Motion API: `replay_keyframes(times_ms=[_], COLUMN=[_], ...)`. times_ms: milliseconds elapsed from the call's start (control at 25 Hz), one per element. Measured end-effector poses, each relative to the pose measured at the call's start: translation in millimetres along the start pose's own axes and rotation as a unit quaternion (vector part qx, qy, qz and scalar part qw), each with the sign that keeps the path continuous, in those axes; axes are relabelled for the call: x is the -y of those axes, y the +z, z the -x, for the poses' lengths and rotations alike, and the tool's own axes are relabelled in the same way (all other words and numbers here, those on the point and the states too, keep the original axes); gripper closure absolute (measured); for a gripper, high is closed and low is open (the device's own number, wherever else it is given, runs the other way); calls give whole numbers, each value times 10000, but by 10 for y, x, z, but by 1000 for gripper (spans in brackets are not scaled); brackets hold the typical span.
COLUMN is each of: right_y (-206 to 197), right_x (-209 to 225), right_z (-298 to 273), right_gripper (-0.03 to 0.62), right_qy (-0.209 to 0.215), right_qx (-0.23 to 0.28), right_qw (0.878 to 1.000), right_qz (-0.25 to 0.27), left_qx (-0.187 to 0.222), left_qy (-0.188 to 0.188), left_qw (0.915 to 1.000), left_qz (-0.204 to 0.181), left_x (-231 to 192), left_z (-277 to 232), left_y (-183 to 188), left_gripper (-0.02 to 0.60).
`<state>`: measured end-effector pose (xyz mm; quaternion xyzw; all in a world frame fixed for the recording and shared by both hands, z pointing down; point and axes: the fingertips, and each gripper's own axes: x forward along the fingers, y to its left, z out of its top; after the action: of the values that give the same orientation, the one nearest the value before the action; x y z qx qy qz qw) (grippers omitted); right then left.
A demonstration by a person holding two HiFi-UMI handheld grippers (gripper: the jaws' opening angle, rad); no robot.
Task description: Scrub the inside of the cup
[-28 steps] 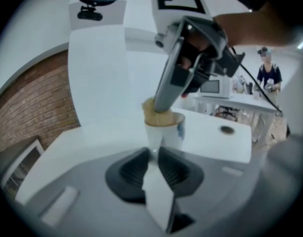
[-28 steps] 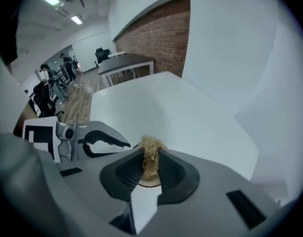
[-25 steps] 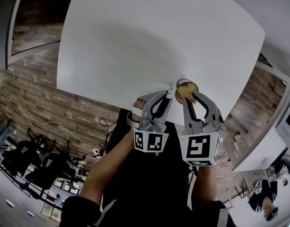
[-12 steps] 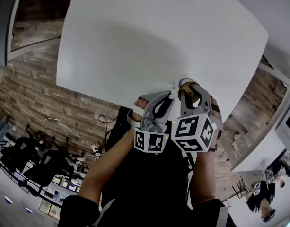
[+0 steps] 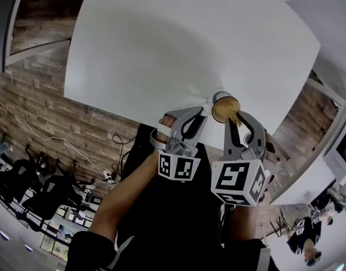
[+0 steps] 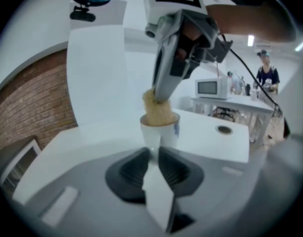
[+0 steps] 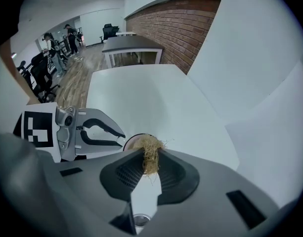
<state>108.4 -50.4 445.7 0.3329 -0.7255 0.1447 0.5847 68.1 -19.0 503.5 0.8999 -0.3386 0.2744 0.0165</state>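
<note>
A small white cup (image 6: 158, 132) stands at the near edge of the white table (image 5: 178, 49). My left gripper (image 6: 153, 152) is shut on the cup's near side; what exactly the pads pinch is hidden. A straw-coloured fibre scrubber (image 6: 157, 110) fills the cup's mouth and rises above the rim. My right gripper (image 7: 150, 154) is shut on the scrubber (image 7: 150, 157) and reaches down onto the cup from above. In the head view the scrubber (image 5: 225, 110) covers the cup (image 5: 219, 96), with the left gripper (image 5: 200, 114) just left of it and the right gripper (image 5: 233, 121) at it.
The table's near edge runs right under the cup. A brick-patterned surface (image 5: 77, 129) lies below the edge. Office chairs (image 5: 31, 191) stand at lower left. A microwave (image 6: 209, 88) sits on another table, which has a round hole (image 6: 223, 129). People stand in the background.
The right gripper swung left and tilted over the cup half a second ago, then came back right. The scrubber stays in the cup's mouth. The left gripper held still.
</note>
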Motion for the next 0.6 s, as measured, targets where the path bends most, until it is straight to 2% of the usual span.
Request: replay_keyframes(times_ms=[400, 600], right_y=[-163, -133], right_x=[-169, -194], right_z=[-546, -467], right_gripper=[539, 539], right_qy=[314, 619], right_qx=[-642, -740], right_qw=[9974, 9953], right_qz=[91, 99], left_qx=[4, -24], left_qy=[13, 21], left_qw=[10000, 10000], left_qz=[13, 47], left_x=[-18, 1], left_z=[-17, -17], left_y=[-4, -8], left_gripper=[517, 517])
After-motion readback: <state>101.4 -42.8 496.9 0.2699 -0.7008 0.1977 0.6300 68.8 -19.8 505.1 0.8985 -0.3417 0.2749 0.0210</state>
